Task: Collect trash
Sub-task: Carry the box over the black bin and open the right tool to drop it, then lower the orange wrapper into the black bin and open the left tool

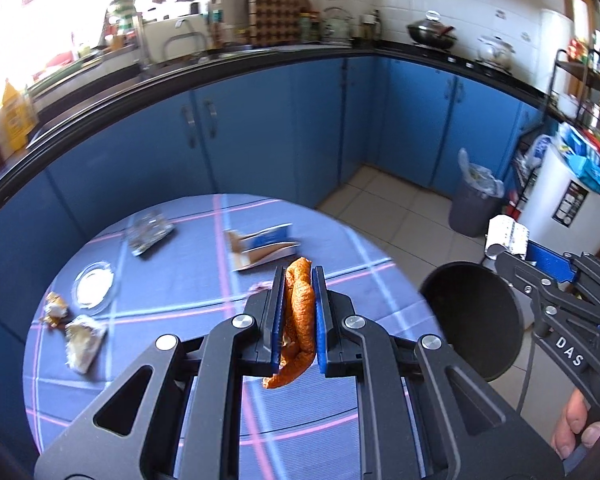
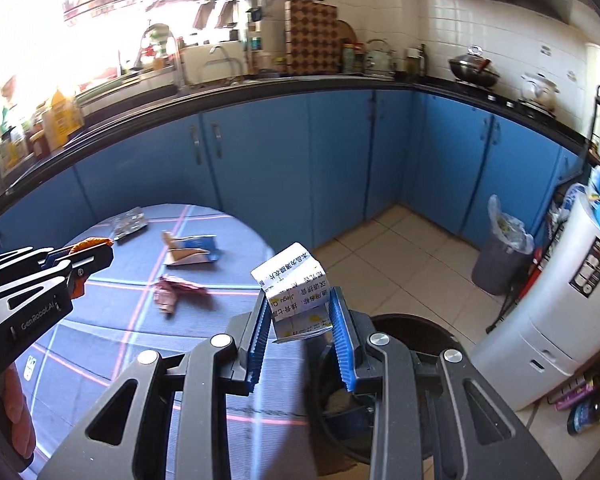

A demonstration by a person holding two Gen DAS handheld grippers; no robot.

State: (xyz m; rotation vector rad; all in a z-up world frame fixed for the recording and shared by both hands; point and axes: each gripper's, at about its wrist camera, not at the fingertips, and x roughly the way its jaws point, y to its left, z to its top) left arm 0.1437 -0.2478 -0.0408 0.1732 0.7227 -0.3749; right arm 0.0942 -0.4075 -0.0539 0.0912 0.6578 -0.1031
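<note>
The left hand-held gripper [image 1: 298,316] was clamped narrow on a strip of orange peel [image 1: 299,312], which stood between the blue pads and drooped out below them, above the round table [image 1: 228,292] with its blue checked cloth. The right hand-held gripper [image 2: 300,332] held a small white carton [image 2: 294,280] printed with Chinese text, its jaws partly closed on the carton's lower half, just over the rim of a black bin [image 2: 416,324] standing beside the table's edge.

Both pieces of trash appeared ready for dropping — the step in hand looked to be the carry to the bin. To do it well, each load should be brought squarely over the bin's mouth before the jaws part; the peel hung loose and could snag on a pad, so a full release would serve better than a slight one. The carton, gripped low, could tip as the pads let go.

More rubbish lay on the table: a torn blue-and-brown cardboard box [image 1: 262,246], a crumpled clear wrapper [image 1: 150,232], a pink scrap of paper [image 2: 176,288], two balled wrappers [image 1: 82,336] near the left edge and a glass dish [image 1: 94,286]. A second, grey bin [image 1: 474,204] with a plastic liner stood well apart on the tiled floor by the blue cabinets.
</note>
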